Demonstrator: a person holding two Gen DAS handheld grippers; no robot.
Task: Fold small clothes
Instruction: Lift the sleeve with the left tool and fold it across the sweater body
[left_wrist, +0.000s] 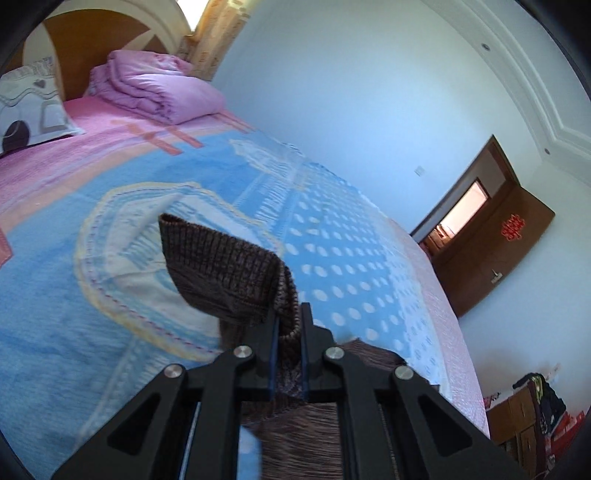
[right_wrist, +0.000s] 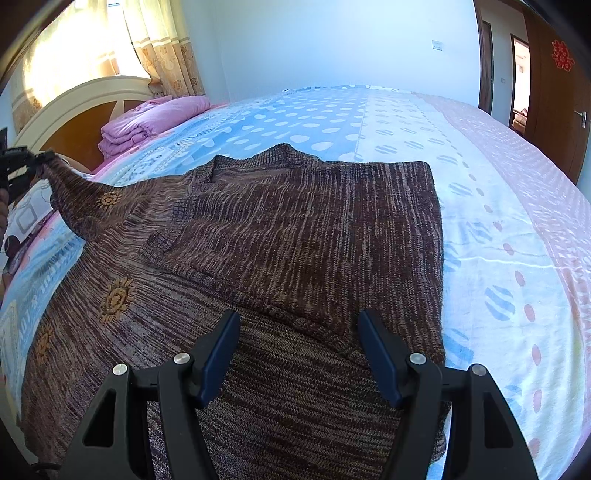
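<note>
Across the middle of the right wrist view, a brown sweater (right_wrist: 303, 229) lies partly folded on the bed (right_wrist: 498, 221). At lower centre the right gripper (right_wrist: 299, 321) hovers over it, jaws wide and empty. At far left the left gripper (right_wrist: 42, 162) is clamped on a lifted sleeve cuff (left_wrist: 221, 273).

A brown marled knit sweater (right_wrist: 295, 236) lies spread on the bed (right_wrist: 498, 206), neckline toward the bed's far side. Its right side is folded over the body, the sleeve lying across the front. Small orange sun motifs dot its left part. The left sleeve (left_wrist: 225, 269) is lifted clear of the bed toward the headboard (right_wrist: 74, 122), its ribbed cuff pinched, cloth pulled taut.
</note>
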